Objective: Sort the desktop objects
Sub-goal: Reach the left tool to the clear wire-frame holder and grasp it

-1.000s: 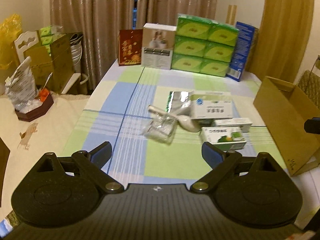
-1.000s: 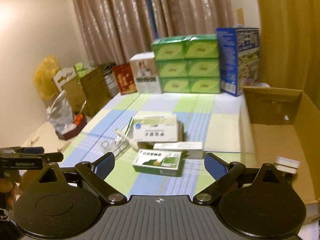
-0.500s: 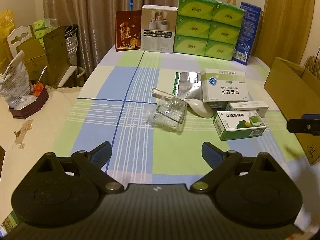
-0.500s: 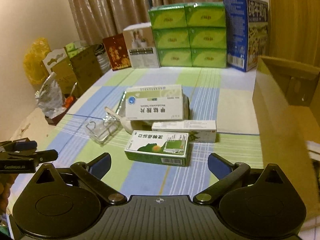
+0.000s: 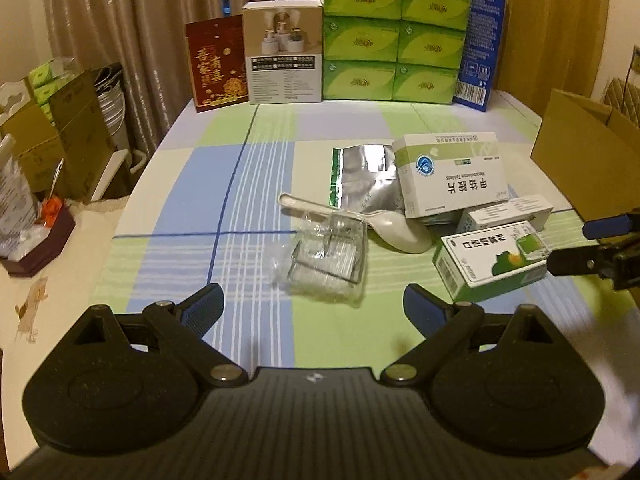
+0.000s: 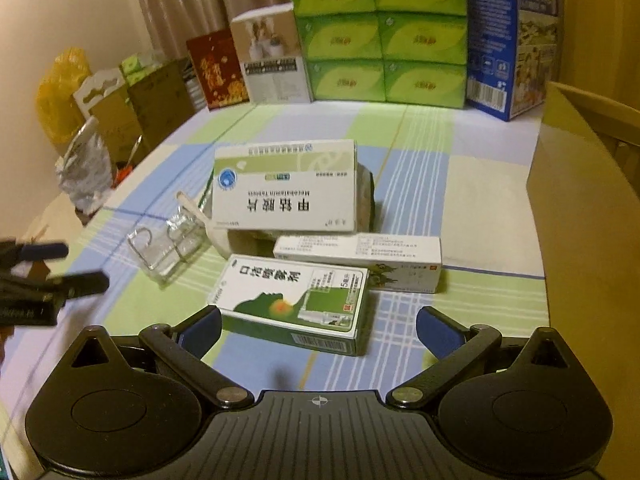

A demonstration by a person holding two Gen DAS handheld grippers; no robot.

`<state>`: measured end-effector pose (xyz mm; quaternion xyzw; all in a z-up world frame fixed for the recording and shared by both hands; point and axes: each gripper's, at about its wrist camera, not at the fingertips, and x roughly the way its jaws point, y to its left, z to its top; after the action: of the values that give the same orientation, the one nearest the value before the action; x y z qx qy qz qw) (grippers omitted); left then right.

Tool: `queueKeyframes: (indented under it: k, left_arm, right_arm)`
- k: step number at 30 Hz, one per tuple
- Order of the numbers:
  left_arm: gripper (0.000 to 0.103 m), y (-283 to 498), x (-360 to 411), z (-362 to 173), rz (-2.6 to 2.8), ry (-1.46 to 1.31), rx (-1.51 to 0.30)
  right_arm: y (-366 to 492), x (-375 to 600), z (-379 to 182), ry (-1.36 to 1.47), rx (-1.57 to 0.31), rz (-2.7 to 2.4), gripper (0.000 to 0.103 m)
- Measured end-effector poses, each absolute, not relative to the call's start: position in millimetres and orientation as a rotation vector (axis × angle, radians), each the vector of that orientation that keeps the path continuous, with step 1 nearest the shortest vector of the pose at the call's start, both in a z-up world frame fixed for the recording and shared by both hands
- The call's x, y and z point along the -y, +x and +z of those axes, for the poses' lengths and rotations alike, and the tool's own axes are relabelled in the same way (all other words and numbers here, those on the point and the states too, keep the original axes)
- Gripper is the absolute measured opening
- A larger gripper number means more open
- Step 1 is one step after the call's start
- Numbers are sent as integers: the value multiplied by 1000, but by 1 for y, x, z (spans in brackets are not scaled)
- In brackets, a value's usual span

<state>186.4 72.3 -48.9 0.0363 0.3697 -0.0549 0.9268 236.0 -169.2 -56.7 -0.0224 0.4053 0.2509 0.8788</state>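
Blue-green checked tablecloth (image 5: pixel 256 168)

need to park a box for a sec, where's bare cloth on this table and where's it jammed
Free: the wide band of tablecloth between the back row of green tissue packs and the silver foil pouch; also the left side beside the clear plastic bag. Crowded: the right middle, where the large white medicine box, spoon and green-white box cluster by the cardboard box.

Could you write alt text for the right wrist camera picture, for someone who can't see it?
An open right gripper hovers low over a checked tablecloth, its fingers either side of a green and white medicine box. Behind lie two more white boxes, a spoon and clear plastic packaging; a cardboard box stands at right.
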Motion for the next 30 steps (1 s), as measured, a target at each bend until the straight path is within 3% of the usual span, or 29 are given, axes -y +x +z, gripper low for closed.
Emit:
queueKeyframes:
  k: [12, 18, 21, 25, 30]
  left_arm:
    - [94, 232, -59, -82, -178, 177, -772]
    - [88, 247, -51, -96, -192, 220, -788]
    - [77, 253, -52, -101, -186, 225, -801]
    - [53, 253, -56, -100, -186, 192, -827]
    - [49, 240, -52, -94, -207, 160, -876]
  right_arm:
    - [248, 154, -72, -209, -816, 658, 101]
    - [252, 153, -79, -213, -831, 663, 101]
    - [253, 153, -79, -215, -827, 668, 101]
    - [256, 154, -80, -215, -824, 670, 101]
    - [260, 156, -83, -189, -839, 685, 101]
